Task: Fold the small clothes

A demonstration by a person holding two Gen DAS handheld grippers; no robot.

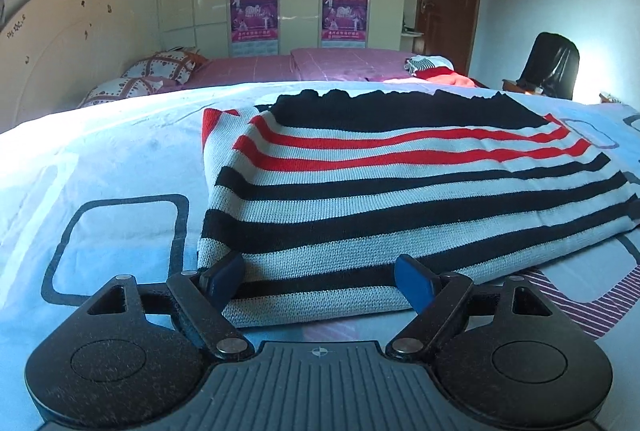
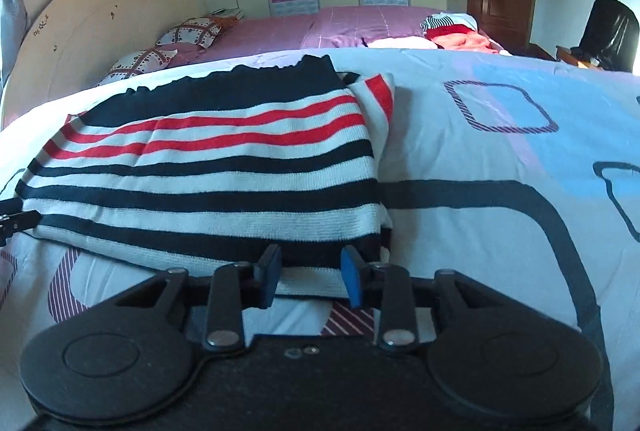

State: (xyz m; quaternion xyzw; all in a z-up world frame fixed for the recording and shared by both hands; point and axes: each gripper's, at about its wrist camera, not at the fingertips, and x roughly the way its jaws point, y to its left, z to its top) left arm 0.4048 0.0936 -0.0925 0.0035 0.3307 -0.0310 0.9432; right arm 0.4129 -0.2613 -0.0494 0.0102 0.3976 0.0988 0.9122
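Already folded, the striped knit sweater [image 1: 380, 191] lies flat on the bed [image 1: 120, 159], long axis along its near edge, black band farthest. Left hand-held gripper [image 1: 320, 283] gapes wide around the near hem; right hand-held gripper [image 2: 310, 277], narrower, brackets the hem, pressure unclear.

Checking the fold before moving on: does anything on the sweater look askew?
Yes. A red-striped sleeve sticks out past the side edge of the folded sweater, so the outline is uneven there. Nothing else stands out.

Open quilt [image 2: 500, 159] lies clear to the right of the folded striped sweater [image 2: 208, 167], which blocks the bed's middle; a clothes pile [image 2: 452, 31] and pillows [image 2: 188, 33] crowd the far bed.
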